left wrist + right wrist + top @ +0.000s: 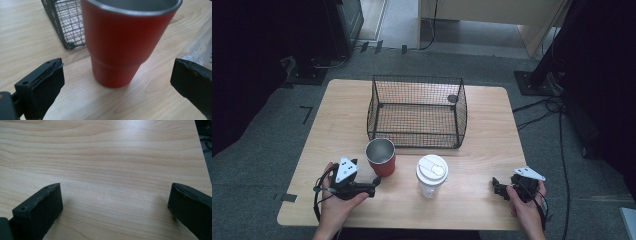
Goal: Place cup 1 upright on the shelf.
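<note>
Left claw (117,82) released, lined up on red cup (125,42): rigid, smooth, likely slippery; grip the narrower lower body.

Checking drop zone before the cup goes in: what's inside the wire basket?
Through the mesh of the wire basket only its bare grid floor shows, no items. A small dark round spot sits on its far right wall; I can't tell what it is.

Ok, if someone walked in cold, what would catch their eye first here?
Probably the red tumbler at the table's front left, with the open left gripper aimed at it. Next, the black wire basket standing behind it, and the white lidded cup to the tumbler's right.
</note>
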The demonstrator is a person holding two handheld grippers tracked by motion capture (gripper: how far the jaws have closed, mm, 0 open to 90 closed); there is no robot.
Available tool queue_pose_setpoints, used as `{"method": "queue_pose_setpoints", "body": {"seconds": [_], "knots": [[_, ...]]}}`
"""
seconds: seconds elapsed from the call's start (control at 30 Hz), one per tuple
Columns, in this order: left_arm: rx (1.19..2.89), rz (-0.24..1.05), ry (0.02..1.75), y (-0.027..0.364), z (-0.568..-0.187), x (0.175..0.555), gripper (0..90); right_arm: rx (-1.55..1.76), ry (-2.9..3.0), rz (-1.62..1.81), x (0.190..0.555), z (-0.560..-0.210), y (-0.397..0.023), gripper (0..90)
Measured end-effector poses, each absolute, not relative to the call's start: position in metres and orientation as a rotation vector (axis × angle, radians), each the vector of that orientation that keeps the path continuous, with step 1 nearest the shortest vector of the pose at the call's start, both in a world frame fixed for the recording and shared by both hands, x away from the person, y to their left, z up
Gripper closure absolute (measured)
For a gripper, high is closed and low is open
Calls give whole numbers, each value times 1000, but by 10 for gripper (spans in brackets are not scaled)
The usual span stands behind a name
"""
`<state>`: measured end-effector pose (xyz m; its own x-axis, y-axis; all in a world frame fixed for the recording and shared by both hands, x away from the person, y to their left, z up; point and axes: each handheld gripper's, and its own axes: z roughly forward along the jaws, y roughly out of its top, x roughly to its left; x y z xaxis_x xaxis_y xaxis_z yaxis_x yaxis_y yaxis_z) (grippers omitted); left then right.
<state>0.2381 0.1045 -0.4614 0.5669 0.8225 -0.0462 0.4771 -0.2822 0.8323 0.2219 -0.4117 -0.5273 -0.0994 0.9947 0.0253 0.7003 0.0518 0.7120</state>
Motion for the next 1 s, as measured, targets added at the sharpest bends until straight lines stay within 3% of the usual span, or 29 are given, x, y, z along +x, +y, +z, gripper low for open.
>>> {"method": "queue_pose_setpoints", "body": {"seconds": [0.43,0.67,0.9,1.0], "knots": [[1943,542,1055,83,-457,259,0,1697,1850,800,222,-527,-411,0],[1941,549,1062,74,-459,265,76,1697,1850,800,222,-527,-411,0],[1918,555,1088,69,-459,270,70,1697,1850,800,222,-527,-411,0],[1925,559,1100,67,-460,275,6,1697,1851,800,222,-527,-411,0]]}}
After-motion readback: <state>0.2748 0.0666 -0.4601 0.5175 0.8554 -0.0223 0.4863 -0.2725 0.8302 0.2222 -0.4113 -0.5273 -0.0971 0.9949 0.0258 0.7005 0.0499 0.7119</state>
